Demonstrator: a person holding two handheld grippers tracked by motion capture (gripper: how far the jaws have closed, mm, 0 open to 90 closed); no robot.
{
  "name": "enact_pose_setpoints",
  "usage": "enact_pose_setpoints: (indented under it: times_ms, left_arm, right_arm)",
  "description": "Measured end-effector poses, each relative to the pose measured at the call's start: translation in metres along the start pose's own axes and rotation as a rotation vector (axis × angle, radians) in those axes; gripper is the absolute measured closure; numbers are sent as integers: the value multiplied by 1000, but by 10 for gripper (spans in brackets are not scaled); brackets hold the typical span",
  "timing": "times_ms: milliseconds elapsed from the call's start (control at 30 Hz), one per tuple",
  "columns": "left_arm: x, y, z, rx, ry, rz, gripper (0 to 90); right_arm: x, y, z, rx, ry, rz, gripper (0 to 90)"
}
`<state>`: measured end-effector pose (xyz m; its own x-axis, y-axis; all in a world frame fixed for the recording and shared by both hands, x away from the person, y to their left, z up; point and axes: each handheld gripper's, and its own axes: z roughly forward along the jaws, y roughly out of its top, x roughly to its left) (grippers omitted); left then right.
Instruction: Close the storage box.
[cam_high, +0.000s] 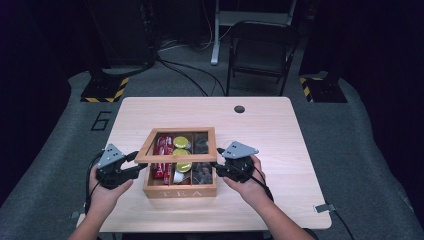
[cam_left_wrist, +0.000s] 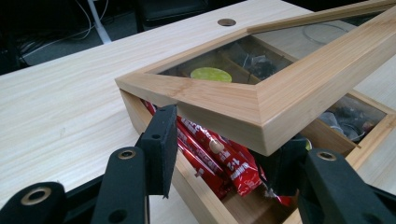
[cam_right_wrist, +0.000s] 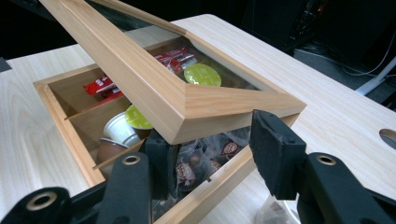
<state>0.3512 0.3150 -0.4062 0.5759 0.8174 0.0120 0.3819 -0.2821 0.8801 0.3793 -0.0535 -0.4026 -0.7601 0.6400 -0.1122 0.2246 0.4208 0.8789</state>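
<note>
We hold the glass lid of the tea box raised, left tool and right tool each loosely astride a front corner, so the compartments stay reachable.

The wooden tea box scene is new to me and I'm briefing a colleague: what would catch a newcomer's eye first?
At the table's middle stands a wooden tea box marked TEA, its glass-paned lid lifted at a slant. The left gripper straddles the lid's left front corner and the right gripper its right one. Inside lie red sachets, lime-lidded capsules and dark tea bags.
</note>
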Motion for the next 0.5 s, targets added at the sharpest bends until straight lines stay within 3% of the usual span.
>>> enact_pose_setpoints:
  times_ms: [200, 500]
  left_arm:
    - [-3, -5, 0, 8, 8, 7, 524]
    - [-10, -17, -3, 8, 7, 17, 525]
  right_arm:
    - [1, -6, -1, 9, 22, 28, 534]
    - [8, -16, -1, 25, 24, 15, 538]
